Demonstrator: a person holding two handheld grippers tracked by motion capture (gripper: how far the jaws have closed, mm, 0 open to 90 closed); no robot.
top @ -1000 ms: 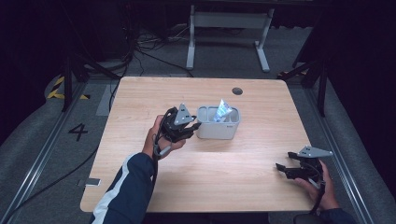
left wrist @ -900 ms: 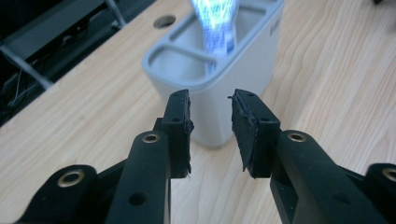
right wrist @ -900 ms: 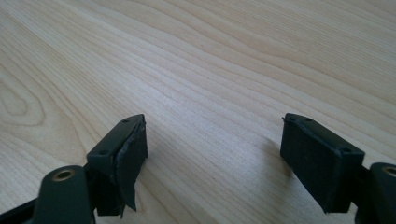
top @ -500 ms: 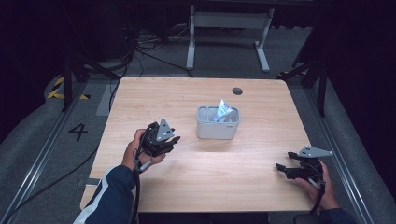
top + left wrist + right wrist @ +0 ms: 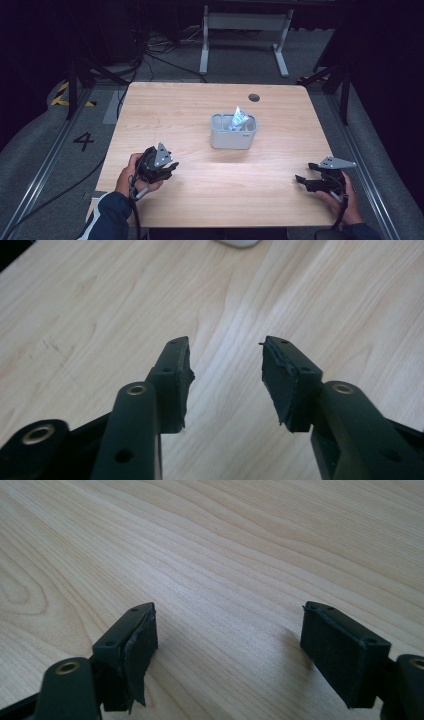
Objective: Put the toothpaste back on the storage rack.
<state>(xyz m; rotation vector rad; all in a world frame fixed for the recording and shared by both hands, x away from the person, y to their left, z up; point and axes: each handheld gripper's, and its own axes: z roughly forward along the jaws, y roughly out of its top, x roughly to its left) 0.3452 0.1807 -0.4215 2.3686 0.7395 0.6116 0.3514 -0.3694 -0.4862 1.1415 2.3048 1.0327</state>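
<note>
A small grey caddy stands near the middle of the wooden table, with a bluish tube sticking up out of it. My left gripper sits low at the front left, held in a hand, well short of the caddy. In the left gripper view my left gripper is open over bare wood, and the caddy's base peeks in at the top edge. My right gripper rests at the front right corner. In the right gripper view my right gripper is wide open, nothing between the jaws.
A round cable hole sits at the table's back right. Behind the table stands a white metal frame among cables on a dark floor. A rail with a "4" mark runs along the left side.
My left gripper has drawn back from beside the caddy toward the front left of the table. The right gripper has stayed where it was.
</note>
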